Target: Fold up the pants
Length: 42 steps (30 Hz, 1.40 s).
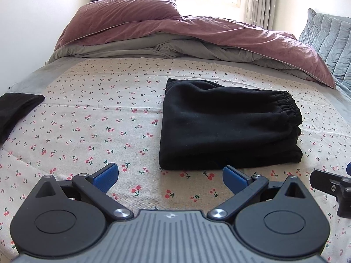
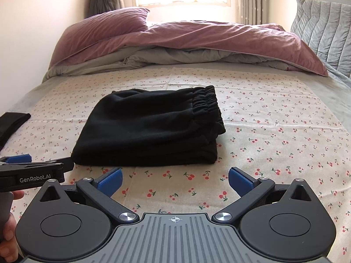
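Observation:
The black pants [image 1: 226,127] lie folded into a compact rectangle on the cherry-print sheet [image 1: 92,118], elastic waistband [image 1: 285,103] on the right side. In the right wrist view the same pants [image 2: 149,129] sit ahead and left of centre. My left gripper [image 1: 170,178] hovers just short of the pants' near edge, open, blue pads apart, nothing between them. My right gripper [image 2: 175,182] is open too, just short of the pants' near edge. The left gripper's body [image 2: 33,171] shows at the right view's left edge, a hand [image 2: 9,230] under it.
A second black garment [image 1: 17,109] lies at the bed's left edge. A crumpled pink and grey duvet [image 1: 186,37] and pink pillow [image 1: 127,8] fill the bed's far end. A grey quilted cushion [image 1: 326,32] stands at the right. Bare sheet [image 2: 274,131] spreads right of the pants.

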Each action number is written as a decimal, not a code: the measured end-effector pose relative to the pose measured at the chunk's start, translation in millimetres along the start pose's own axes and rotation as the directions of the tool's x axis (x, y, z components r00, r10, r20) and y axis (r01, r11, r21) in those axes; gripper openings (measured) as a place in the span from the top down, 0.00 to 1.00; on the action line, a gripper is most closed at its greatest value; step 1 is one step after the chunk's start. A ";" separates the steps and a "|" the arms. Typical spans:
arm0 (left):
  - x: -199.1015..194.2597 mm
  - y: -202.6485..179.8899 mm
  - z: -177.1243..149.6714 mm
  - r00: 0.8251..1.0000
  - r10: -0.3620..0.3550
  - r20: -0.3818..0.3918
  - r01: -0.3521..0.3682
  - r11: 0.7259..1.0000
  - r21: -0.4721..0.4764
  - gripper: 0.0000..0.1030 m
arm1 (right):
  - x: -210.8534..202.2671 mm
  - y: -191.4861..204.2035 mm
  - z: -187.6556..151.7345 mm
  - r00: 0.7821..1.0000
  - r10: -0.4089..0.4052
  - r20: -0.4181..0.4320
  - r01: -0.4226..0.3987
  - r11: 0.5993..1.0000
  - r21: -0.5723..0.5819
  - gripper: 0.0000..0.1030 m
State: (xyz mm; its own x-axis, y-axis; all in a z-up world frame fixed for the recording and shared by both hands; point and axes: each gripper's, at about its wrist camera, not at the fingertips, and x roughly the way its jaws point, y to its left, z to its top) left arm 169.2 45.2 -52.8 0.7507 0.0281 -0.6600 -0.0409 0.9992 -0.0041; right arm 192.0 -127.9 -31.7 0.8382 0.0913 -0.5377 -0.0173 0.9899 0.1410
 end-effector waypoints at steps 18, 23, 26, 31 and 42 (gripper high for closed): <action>3.9 -2.7 -1.3 1.000 0.008 -0.025 -0.008 1.000 0.019 0.01 | 6.5 -0.1 -1.6 0.998 -0.035 -0.056 0.036 0.999 0.016 0.00; 5.0 -2.9 -1.5 0.999 0.009 -0.039 -0.008 1.000 0.025 0.01 | 8.3 -0.2 -4.1 0.997 -0.037 -0.067 0.038 0.999 0.009 0.00; 4.3 -3.8 -1.7 0.999 0.009 -0.035 -0.008 1.000 0.027 0.01 | 11.2 -0.7 -6.5 0.996 -0.041 -0.075 0.041 0.999 0.007 0.00; 7.7 -5.1 -2.8 0.999 0.012 -0.051 -0.010 0.999 0.031 0.01 | 12.7 -1.7 -7.3 0.996 -0.041 -0.082 0.042 0.999 0.012 0.00; 10.7 -7.8 -4.7 0.998 0.030 -0.052 -0.027 0.998 0.053 0.01 | 12.7 -3.9 -6.9 0.995 -0.040 -0.087 0.042 0.999 0.022 0.00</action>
State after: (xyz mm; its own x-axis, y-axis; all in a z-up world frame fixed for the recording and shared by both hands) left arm 174.4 37.6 -63.4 0.7138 0.0561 -0.6981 -0.0263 0.9982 0.0533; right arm 198.9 -129.9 -44.8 0.7874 0.0609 -0.6135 0.0301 0.9901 0.1369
